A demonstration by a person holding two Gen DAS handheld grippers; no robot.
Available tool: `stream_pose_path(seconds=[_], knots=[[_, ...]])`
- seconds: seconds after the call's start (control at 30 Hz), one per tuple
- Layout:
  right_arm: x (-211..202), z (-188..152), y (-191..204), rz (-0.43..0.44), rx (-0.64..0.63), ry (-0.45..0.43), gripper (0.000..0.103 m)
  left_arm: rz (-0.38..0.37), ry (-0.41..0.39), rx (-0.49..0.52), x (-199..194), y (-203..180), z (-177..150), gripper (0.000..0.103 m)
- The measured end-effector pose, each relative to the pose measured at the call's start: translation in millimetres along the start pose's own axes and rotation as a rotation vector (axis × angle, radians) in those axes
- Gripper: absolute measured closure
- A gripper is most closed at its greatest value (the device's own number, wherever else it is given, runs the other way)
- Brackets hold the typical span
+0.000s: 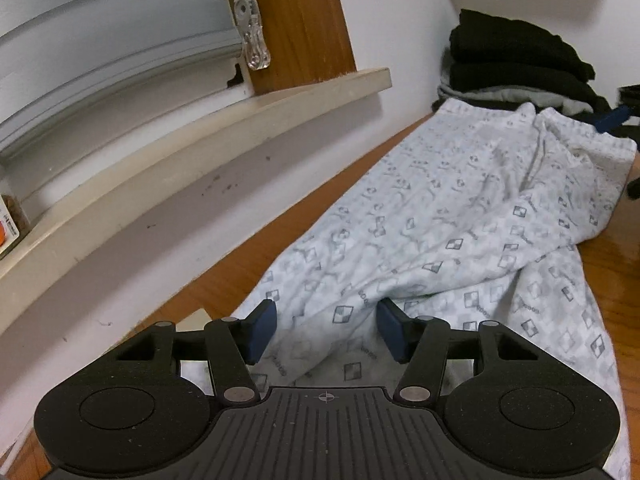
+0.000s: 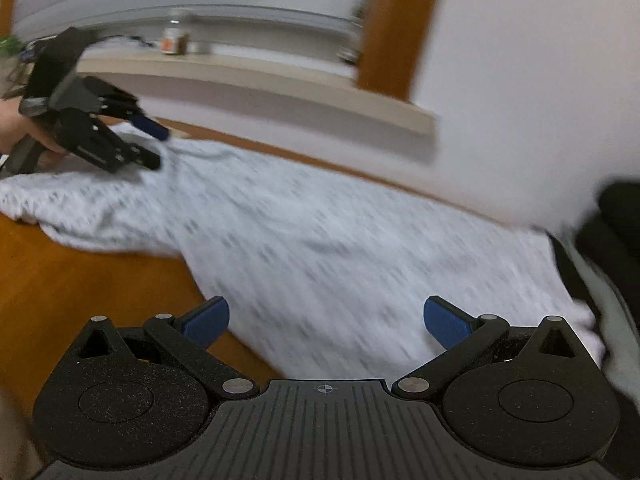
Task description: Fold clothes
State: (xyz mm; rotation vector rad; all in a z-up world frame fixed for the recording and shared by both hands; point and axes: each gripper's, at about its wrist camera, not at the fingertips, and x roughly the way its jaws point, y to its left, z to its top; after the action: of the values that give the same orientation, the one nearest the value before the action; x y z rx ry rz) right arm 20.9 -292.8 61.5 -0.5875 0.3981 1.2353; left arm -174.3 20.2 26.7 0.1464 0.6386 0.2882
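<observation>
A pale garment printed with small grey squares lies rumpled along the wooden table, close to the wall. My left gripper stands over its near end, jaws part open, with a raised fold of the cloth between the blue pads; I see no pad pressing on it. In the right wrist view, which is blurred, the garment stretches across, the left gripper sits at its far left end in a person's hand, and my right gripper hovers wide open over the near end with nothing gripped.
A stack of folded dark and grey clothes sits at the table's far end against the wall, and shows at the right edge. A window sill runs along the wall with a jar on it. A blind-cord clip hangs above.
</observation>
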Motion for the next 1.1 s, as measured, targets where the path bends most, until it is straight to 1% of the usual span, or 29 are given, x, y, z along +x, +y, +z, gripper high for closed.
stream_pose_path(seconds=[0.07,0.13,0.2,0.37,0.43,0.53,0.6,0.63,0.7,0.73,0.77,0.8,0.9,0.93,0.97,1.0,1.1], knots=[[-12,-17,-14,-0.031,0.034,0.015,0.0,0.008,0.001,-0.017,-2,4,-2,0.042],[-19,-32,-25,-0.037,0.055,0.038,0.0,0.017,0.004,-0.031,-3,7,-3,0.038],[-26,-49,-37,-0.068,0.065,0.073,0.001,0.022,0.009,-0.04,-3,11,-4,0.038],[-42,-78,-77,-0.148,0.178,0.075,0.002,0.009,0.018,-0.063,-3,16,-4,0.036],[-46,-86,-90,-0.18,0.202,0.073,0.002,0.018,0.019,-0.059,-3,14,-4,0.033],[-50,-98,-105,-0.218,0.225,0.075,0.003,0.035,0.019,-0.049,-3,12,-4,0.032],[-52,-102,-112,-0.229,0.236,0.072,0.009,0.037,0.019,-0.048,-3,11,-4,0.032],[-53,-102,-112,-0.228,0.229,0.066,0.014,0.036,0.019,-0.049,-3,11,-4,0.032],[-54,-102,-111,-0.233,0.206,0.06,0.018,0.036,0.02,-0.05,-3,11,-5,0.032],[-54,-102,-111,-0.234,0.196,0.059,0.022,0.035,0.02,-0.05,-2,11,-5,0.032],[-54,-102,-110,-0.242,0.183,0.058,0.028,0.035,0.019,-0.049,-2,12,-5,0.032],[-54,-101,-109,-0.25,0.169,0.056,0.032,0.035,0.019,-0.049,-2,12,-5,0.032],[-55,-99,-104,-0.257,0.093,0.063,0.039,0.036,0.021,-0.051,-1,12,-4,0.031],[-56,-98,-105,-0.232,0.099,0.064,0.051,0.035,0.021,-0.052,-1,13,-4,0.031],[-57,-97,-107,-0.201,0.111,0.066,0.059,0.036,0.021,-0.052,-1,13,-4,0.03],[-56,-98,-109,-0.175,0.118,0.069,0.059,0.036,0.021,-0.052,-1,13,-4,0.03],[-56,-98,-115,-0.153,0.142,0.07,0.059,0.039,0.021,-0.051,-1,13,-4,0.029]])
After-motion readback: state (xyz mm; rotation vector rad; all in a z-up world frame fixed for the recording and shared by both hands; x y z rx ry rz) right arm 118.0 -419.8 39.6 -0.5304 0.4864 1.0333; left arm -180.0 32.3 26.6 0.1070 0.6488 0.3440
